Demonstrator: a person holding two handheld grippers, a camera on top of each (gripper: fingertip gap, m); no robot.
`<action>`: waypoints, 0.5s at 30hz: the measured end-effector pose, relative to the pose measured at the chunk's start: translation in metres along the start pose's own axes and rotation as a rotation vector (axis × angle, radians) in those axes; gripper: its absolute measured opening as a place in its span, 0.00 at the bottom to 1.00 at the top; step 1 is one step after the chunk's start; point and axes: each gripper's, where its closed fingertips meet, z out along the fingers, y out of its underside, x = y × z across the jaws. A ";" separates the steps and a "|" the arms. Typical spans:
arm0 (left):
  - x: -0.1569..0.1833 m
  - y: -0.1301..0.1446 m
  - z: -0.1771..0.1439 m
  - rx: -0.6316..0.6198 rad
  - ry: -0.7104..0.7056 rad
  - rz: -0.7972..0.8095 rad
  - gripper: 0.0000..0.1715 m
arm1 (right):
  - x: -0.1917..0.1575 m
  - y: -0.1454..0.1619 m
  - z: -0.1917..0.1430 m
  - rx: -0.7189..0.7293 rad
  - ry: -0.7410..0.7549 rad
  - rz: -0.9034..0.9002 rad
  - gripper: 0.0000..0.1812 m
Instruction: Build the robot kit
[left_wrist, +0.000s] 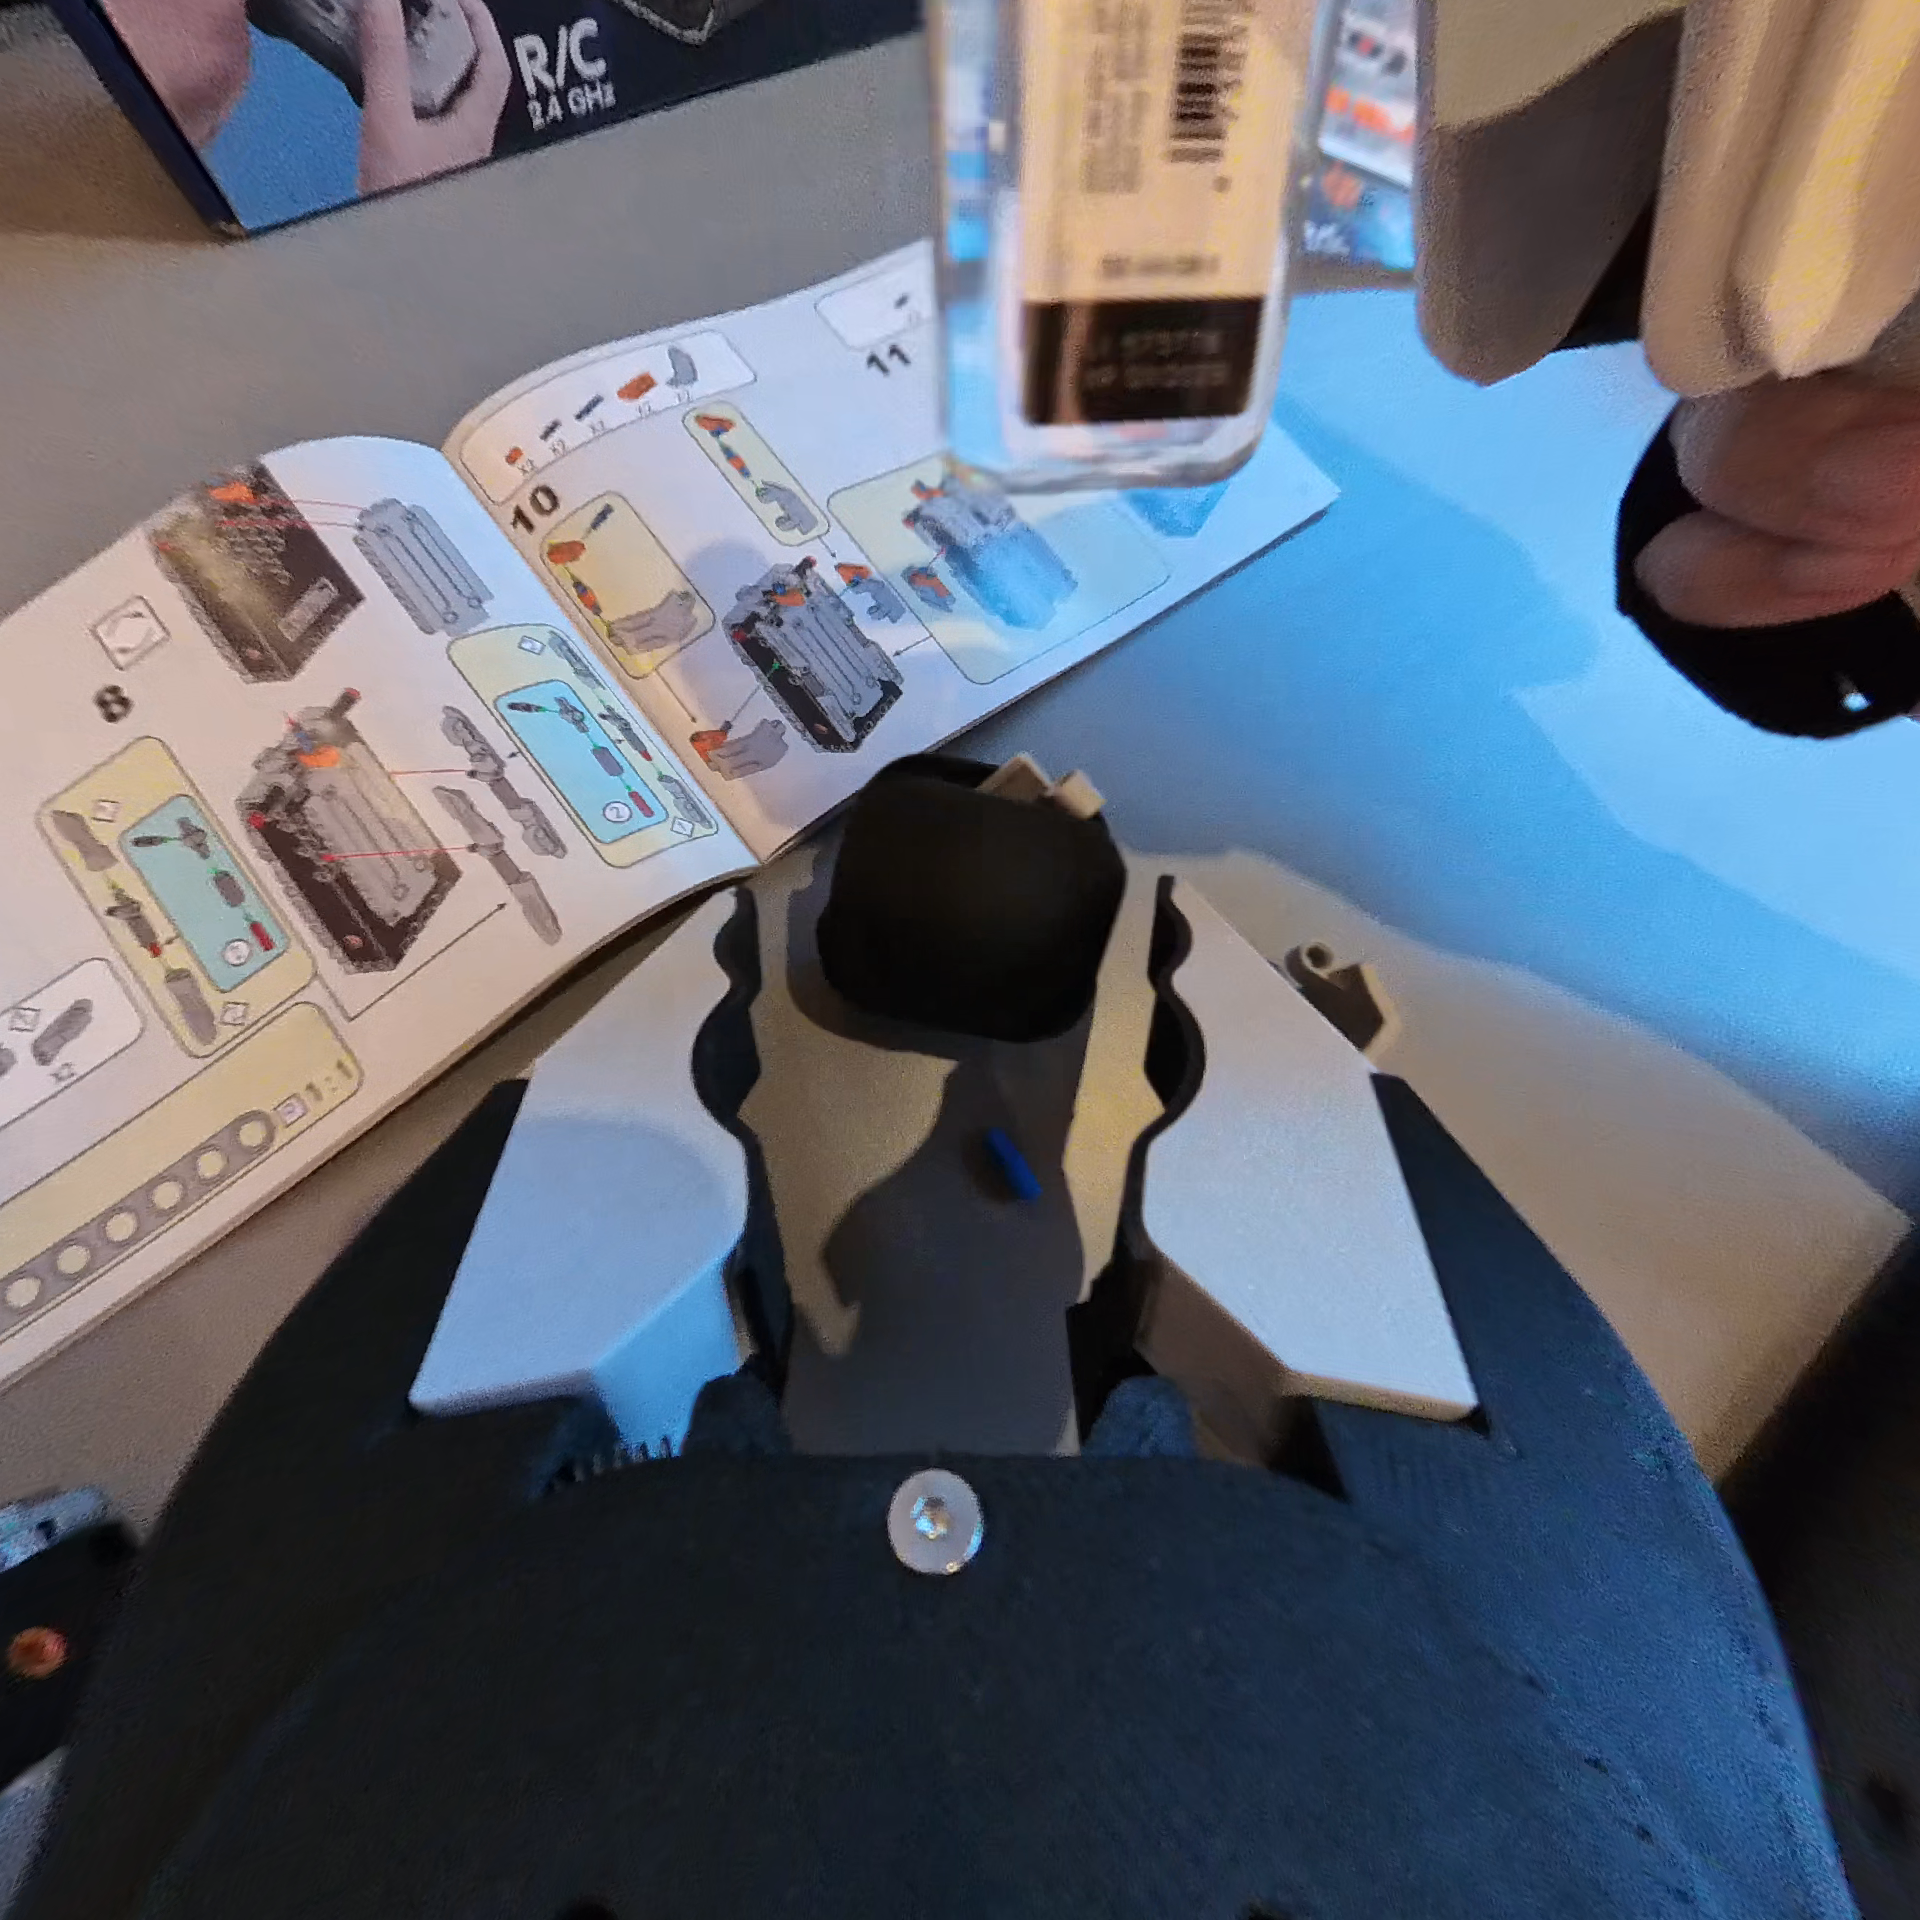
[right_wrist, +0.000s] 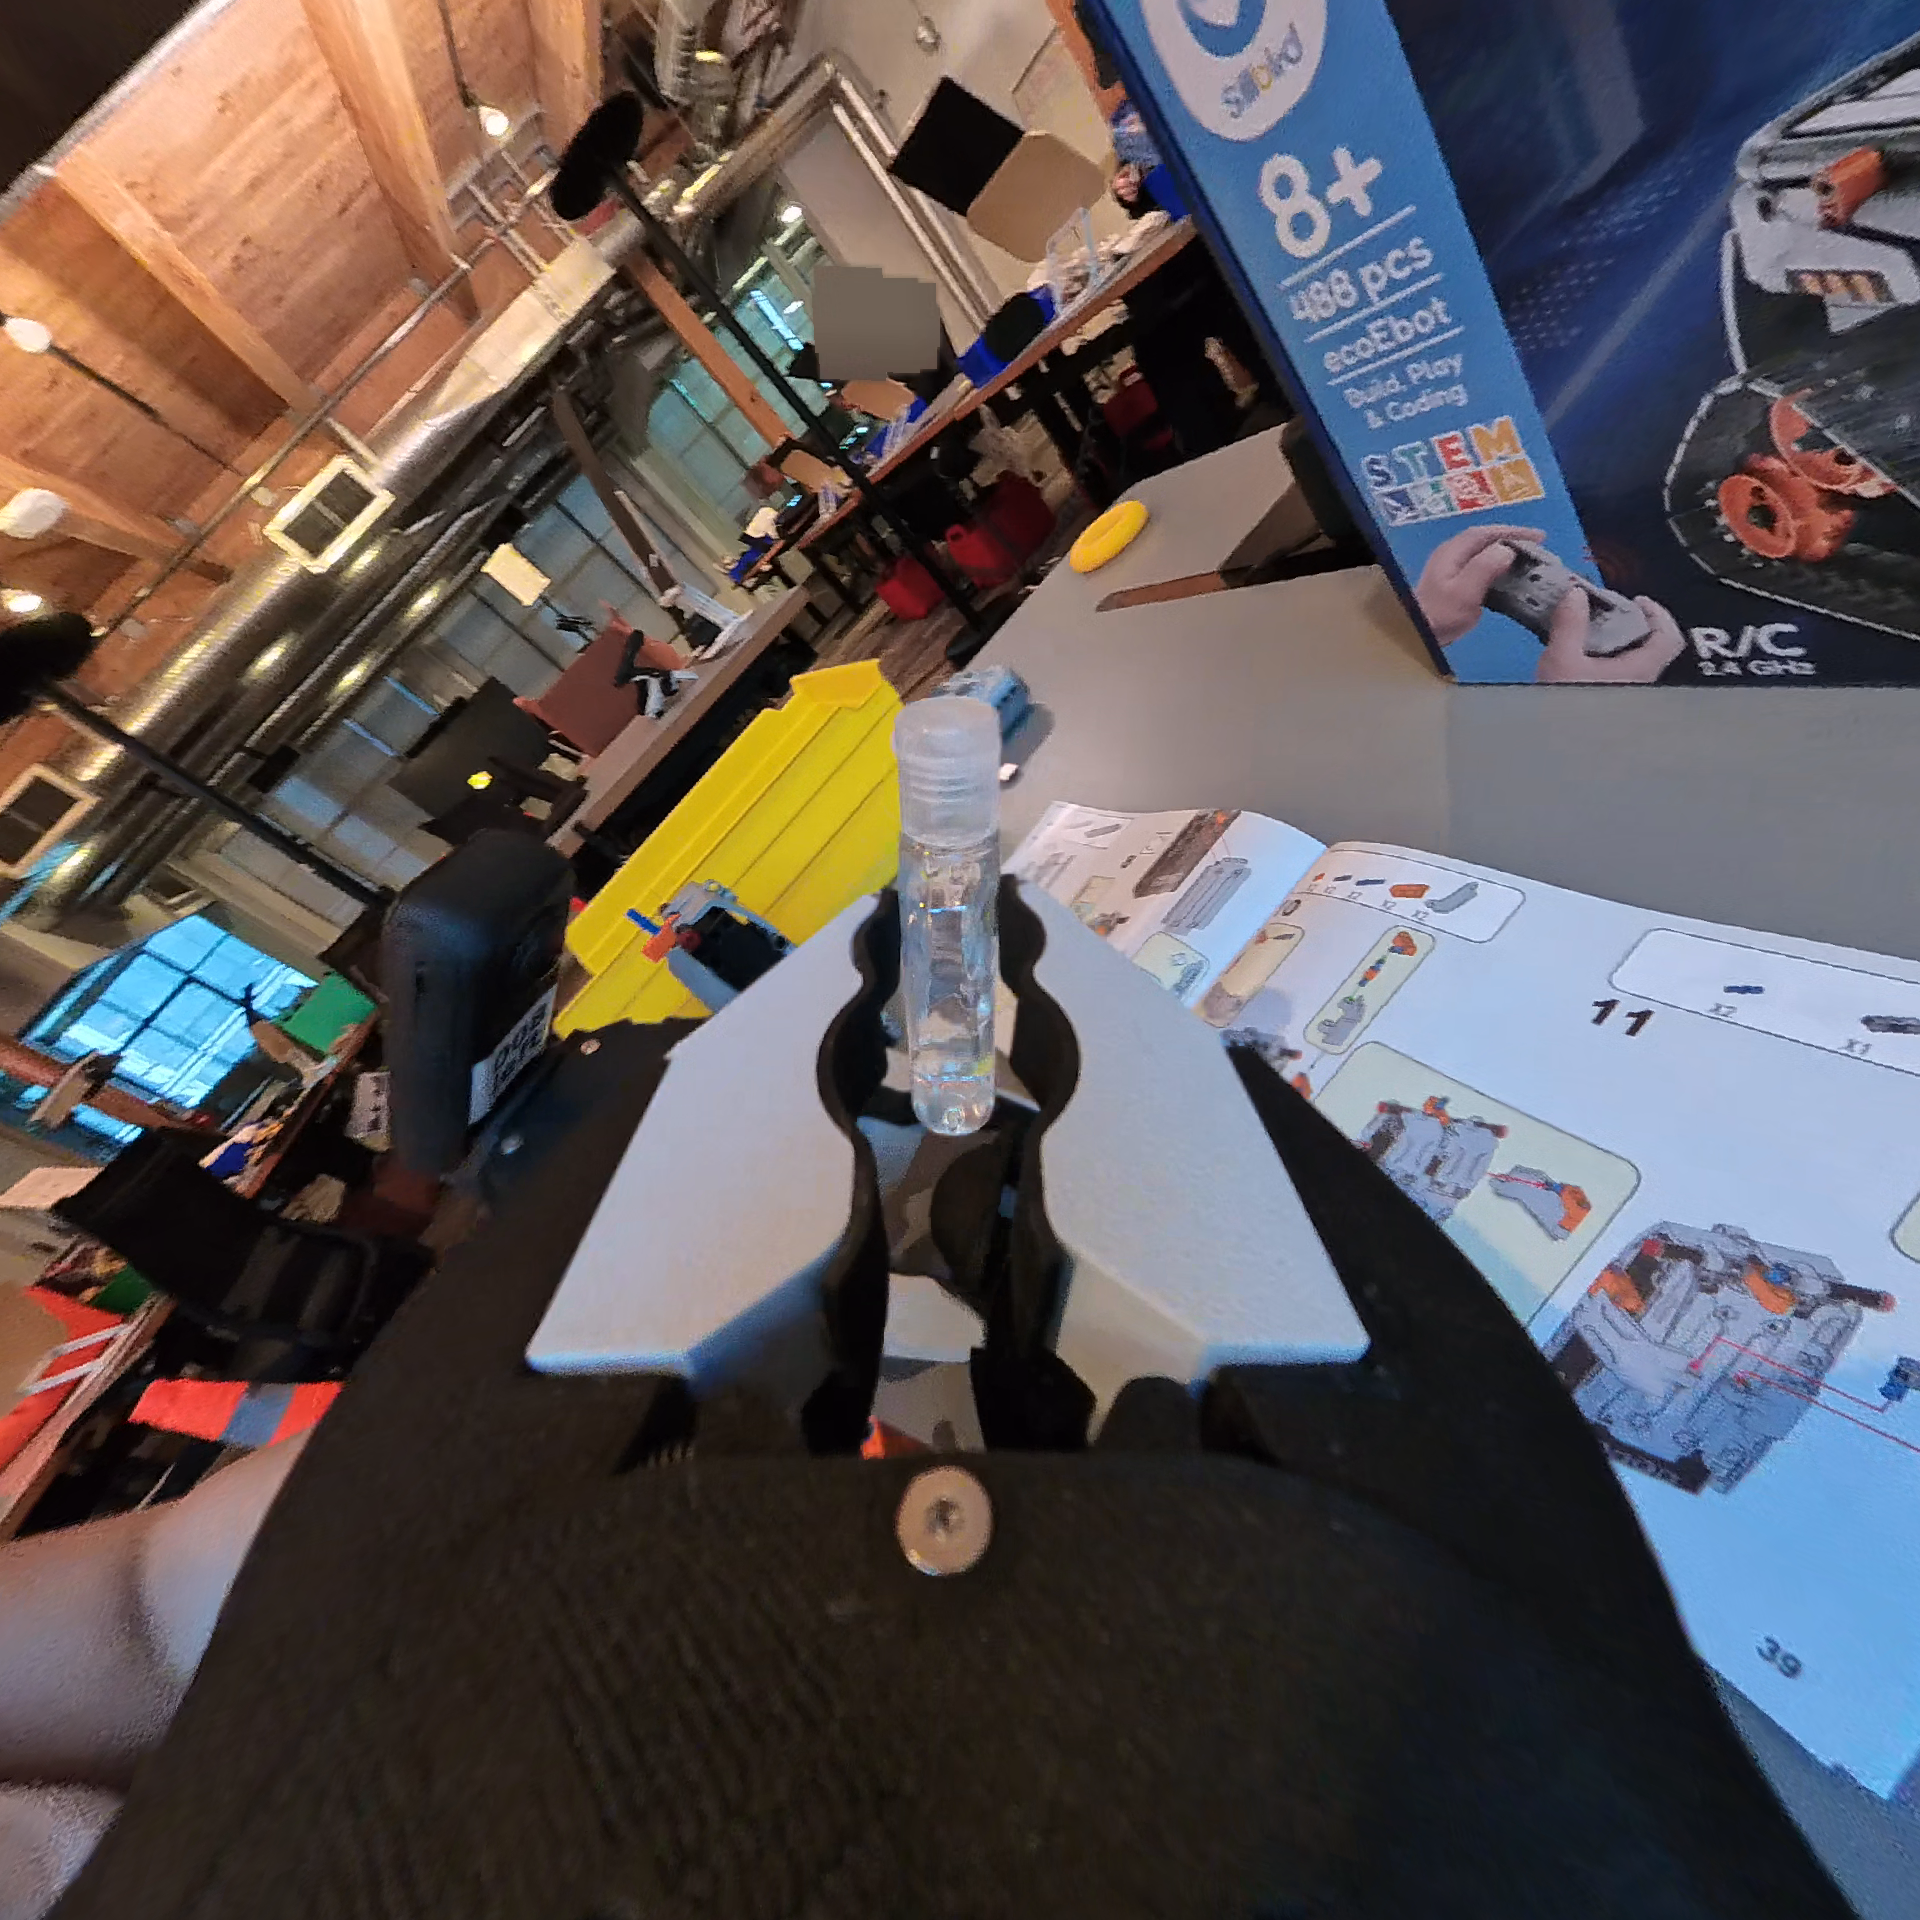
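Grey tabletop (left_wrist: 1455, 1091) is taking up most of the left wrist view, with an open instruction booklet (left_wrist: 416, 727) lying across the upper left and a blue toy box (right_wrist: 1558, 312) standing at the upper right of the right wrist view; a workshop with wooden ceiling beams is sitting behind it all.

Left gripper (left_wrist: 961, 925) is clamping a black cap-like piece (left_wrist: 961, 914) between its tips, low over the table at frame centre. A small blue pin (left_wrist: 1010, 1164) is lying just below it and a grey brick part (left_wrist: 1340, 992) is sitting to the right.

Right gripper (right_wrist: 951, 997) is pinching a clear bottle (right_wrist: 948, 956) around its lower body, with the ribbed neck sticking up past the fingers. In the left wrist view the same bottle (left_wrist: 1112, 239) is hanging at the top centre, above the booklet.

Risk-wise: the bottle looks slick and is being held low, so it's probably liable to pivot or slide out. If there's liquid inside and the neck is uncovered, tilting could spill onto the booklet. The black piece is being gripped at the very tips, so a nudge could pop it loose.
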 end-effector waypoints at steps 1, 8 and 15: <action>0.003 -0.003 -0.008 0.020 0.017 0.003 0.44 | -0.004 -0.002 -0.004 -0.005 -0.029 -0.007 0.09; 0.044 -0.091 -0.105 0.270 0.282 0.072 0.35 | -0.053 -0.014 -0.028 -0.078 -0.246 -0.116 0.09; 0.066 -0.164 -0.143 0.227 0.570 0.125 0.24 | -0.101 -0.019 -0.033 -0.119 -0.371 -0.267 0.09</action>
